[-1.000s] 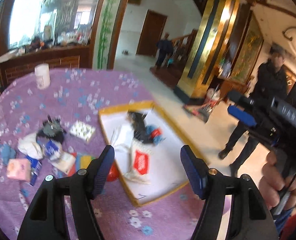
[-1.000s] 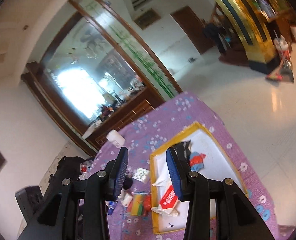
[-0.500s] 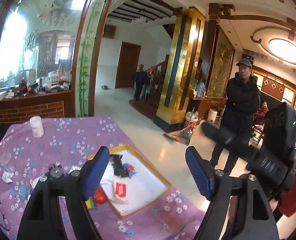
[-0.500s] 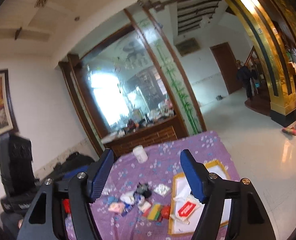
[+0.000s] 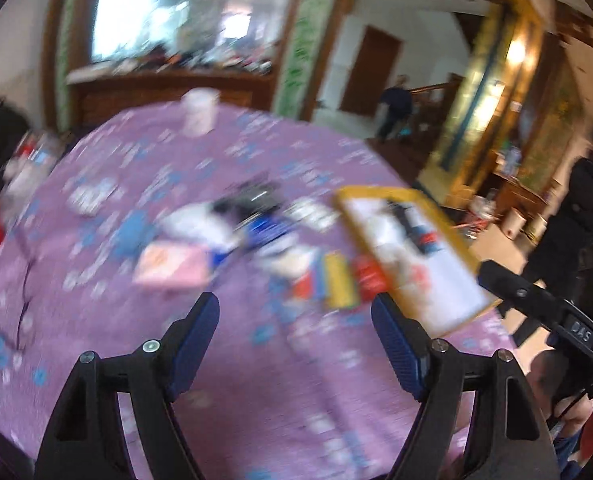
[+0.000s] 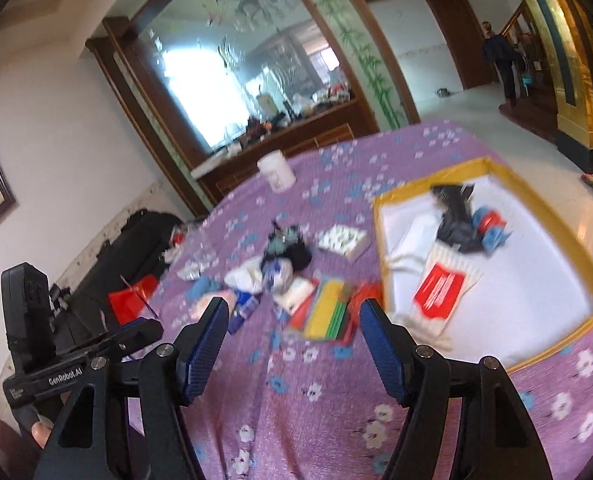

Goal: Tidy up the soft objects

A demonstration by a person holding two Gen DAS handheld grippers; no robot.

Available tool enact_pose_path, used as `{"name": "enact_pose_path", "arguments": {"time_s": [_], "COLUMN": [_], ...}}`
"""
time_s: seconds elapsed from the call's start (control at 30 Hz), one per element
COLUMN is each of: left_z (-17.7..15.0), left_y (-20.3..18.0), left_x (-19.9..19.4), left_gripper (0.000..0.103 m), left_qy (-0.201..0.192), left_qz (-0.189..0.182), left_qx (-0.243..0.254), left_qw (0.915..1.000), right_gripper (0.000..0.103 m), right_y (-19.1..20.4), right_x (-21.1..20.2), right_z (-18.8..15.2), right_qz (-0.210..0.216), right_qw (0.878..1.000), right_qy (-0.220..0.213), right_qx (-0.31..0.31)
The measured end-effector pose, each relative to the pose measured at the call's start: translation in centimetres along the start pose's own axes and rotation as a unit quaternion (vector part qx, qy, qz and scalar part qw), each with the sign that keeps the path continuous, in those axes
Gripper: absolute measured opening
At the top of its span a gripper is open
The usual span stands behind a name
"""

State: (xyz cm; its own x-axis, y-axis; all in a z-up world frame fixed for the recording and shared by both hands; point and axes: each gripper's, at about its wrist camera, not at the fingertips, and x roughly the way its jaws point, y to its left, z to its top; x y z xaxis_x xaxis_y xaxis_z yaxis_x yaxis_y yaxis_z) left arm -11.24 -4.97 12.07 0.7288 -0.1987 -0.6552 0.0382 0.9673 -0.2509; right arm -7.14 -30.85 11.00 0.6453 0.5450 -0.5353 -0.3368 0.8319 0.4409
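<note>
A yellow-rimmed white tray (image 6: 492, 166) lies on the purple flowered tablecloth (image 6: 324, 396) at the right. It holds a red-labelled white packet (image 6: 440, 286), a dark cloth (image 6: 454, 212) and a blue-red item (image 6: 490, 226). A heap of soft things lies left of it: a yellow-green pad (image 6: 326, 314), white cloths (image 6: 244, 276), a dark bundle (image 6: 288, 246). My right gripper (image 6: 294, 344) is open and empty above the near cloth. My left gripper (image 5: 296, 344) is open and empty; its view is blurred, with a pink packet (image 5: 170, 266) and the tray (image 5: 450, 236).
A white jar (image 6: 276, 170) stands at the table's far side. A patterned box (image 6: 342, 240) lies between heap and tray. A red bag (image 6: 130, 300) and black bags sit off the left edge. A person (image 5: 576, 216) stands right of the table.
Both grippers have tilted back down toward the table from a higher, room-facing view. The left view is now motion-blurred. Both stay open and empty.
</note>
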Motion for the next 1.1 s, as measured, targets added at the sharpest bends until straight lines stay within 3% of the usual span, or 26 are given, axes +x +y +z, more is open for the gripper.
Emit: {"name": "enact_pose_path", "arguments": {"time_s": [0.17,0.3,0.4,0.47,0.57,0.83,1.0,1.03,1.07,1.1], "left_z": [-3.0,-3.5,-2.5,-1.7,-0.1,2.1,2.2,2.2,2.1,2.0], "left_y": [6.5,9.1,9.5,9.4,9.3,8.4,8.6,8.8,9.0,9.2], "left_x": [1.2,1.9,2.8,3.7,5.8,11.9,13.1,13.1,13.1,12.9], "left_gripper": [0.078,0.078,0.078,0.088,0.091,0.092,0.093,0.091,0.082,0.082], "left_qy": [0.027,0.032,0.029,0.027,0.03,0.077,0.058,0.054,0.052,0.05], "left_qz": [0.038,0.059,0.062,0.065,0.093,0.15,0.155,0.152,0.146,0.139], "left_qx": [-0.055,-0.074,-0.081,-0.077,-0.068,-0.006,-0.011,-0.018,-0.025,-0.032], "left_qw": [0.9974,0.995,0.9943,0.9945,0.993,0.9856,0.9862,0.9868,0.9876,0.9886], "right_gripper": [0.073,0.073,0.071,0.071,0.071,0.071,0.071,0.071,0.071,0.071], "right_y": [1.3,1.3,0.6,0.3,0.6,-0.1,0.0,0.0,0.1,0.1], "right_x": [6.1,8.3,9.3,9.8,8.9,8.7,8.7,8.6,8.6,8.7], "right_z": [-3.3,-4.6,-5.0,-5.2,-5.1,-5.1,-5.2,-5.2,-5.2,-5.2], "right_qz": [0.004,-0.019,-0.029,-0.02,-0.016,0.014,0.016,0.015,0.014,0.013], "right_qw": [0.998,0.996,0.996,0.996,0.996,0.997,0.997,0.997,0.997,0.997], "right_qy": [0.063,0.065,0.062,0.072,0.053,0.057,0.055,0.054,0.054,0.054], "right_qx": [-0.032,-0.057,-0.063,-0.055,-0.065,-0.05,-0.054,-0.055,-0.054,-0.054]}}
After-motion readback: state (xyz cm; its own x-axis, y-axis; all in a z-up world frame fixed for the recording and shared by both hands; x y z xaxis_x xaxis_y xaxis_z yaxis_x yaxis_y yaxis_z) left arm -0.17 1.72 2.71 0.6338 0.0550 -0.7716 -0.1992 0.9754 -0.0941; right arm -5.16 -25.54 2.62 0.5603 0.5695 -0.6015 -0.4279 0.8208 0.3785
